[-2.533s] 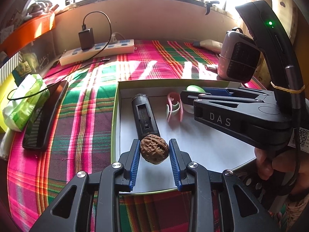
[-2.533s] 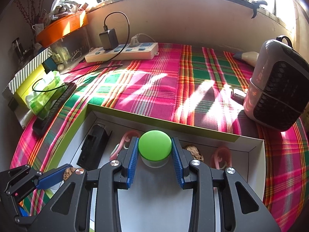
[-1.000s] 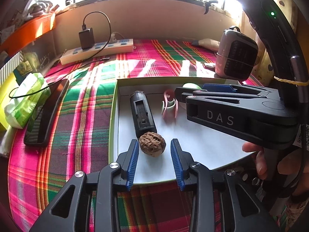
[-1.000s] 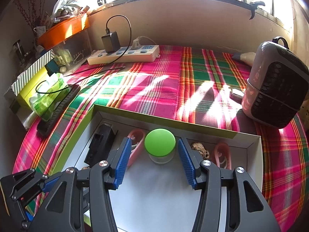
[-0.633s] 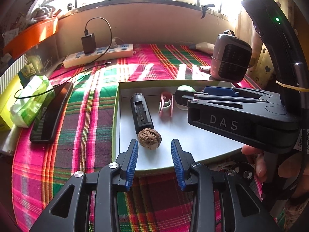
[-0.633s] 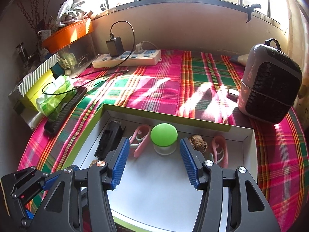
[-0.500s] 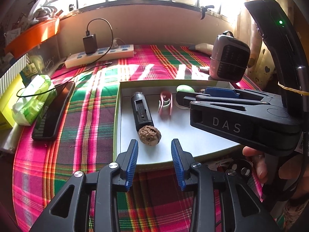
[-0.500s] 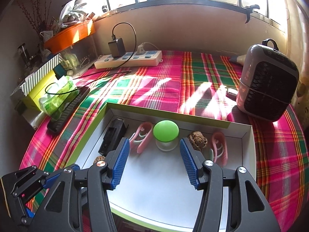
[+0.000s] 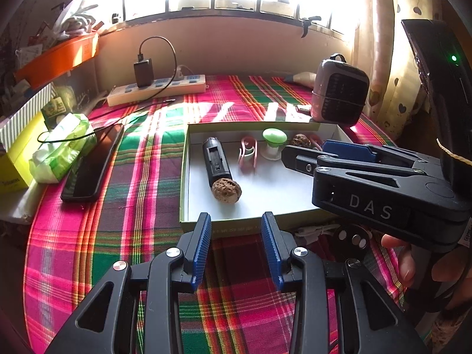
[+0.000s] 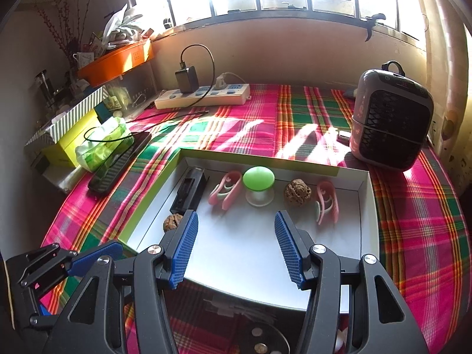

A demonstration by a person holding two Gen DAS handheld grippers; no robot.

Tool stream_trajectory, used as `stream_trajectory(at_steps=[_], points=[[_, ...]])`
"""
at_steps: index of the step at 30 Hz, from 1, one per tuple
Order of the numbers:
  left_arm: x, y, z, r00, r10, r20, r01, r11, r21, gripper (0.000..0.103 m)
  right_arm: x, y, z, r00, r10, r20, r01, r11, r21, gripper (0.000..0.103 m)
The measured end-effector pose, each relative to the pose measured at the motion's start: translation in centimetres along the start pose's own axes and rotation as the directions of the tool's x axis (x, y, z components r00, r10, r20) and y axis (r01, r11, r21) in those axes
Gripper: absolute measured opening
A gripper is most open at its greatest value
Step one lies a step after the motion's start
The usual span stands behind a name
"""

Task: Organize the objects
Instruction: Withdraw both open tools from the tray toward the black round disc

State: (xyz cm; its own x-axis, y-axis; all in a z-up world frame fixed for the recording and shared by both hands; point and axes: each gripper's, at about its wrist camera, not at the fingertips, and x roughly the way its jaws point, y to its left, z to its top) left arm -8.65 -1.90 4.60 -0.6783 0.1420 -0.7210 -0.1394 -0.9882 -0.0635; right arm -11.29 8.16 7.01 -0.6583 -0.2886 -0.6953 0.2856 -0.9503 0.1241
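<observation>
Both tongs, left gripper and right gripper, stand parted and empty, short of the white box. Inside lie two walnuts, green-capped jar, pink clips and black device; sorting looks nearly finished.

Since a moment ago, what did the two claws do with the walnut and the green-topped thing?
The left claw let go of the walnut and backed out of the box; the right claw let go of the green-topped jar and backed away too. Both claws have just been opening, with nothing between them. The walnut and jar sit where they were released. The black device, pink clips and second walnut stayed put.
</observation>
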Motion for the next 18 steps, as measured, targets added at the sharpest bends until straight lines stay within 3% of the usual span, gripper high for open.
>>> stream_trajectory(at_steps=[18], points=[[-1.5, -1.0, -2.8, 0.996, -0.086, 0.002, 0.086, 0.996, -0.01, 0.034, -5.9, -1.0, -5.8, 0.993, -0.078, 0.086, 0.077, 0.997, 0.016, 0.055]])
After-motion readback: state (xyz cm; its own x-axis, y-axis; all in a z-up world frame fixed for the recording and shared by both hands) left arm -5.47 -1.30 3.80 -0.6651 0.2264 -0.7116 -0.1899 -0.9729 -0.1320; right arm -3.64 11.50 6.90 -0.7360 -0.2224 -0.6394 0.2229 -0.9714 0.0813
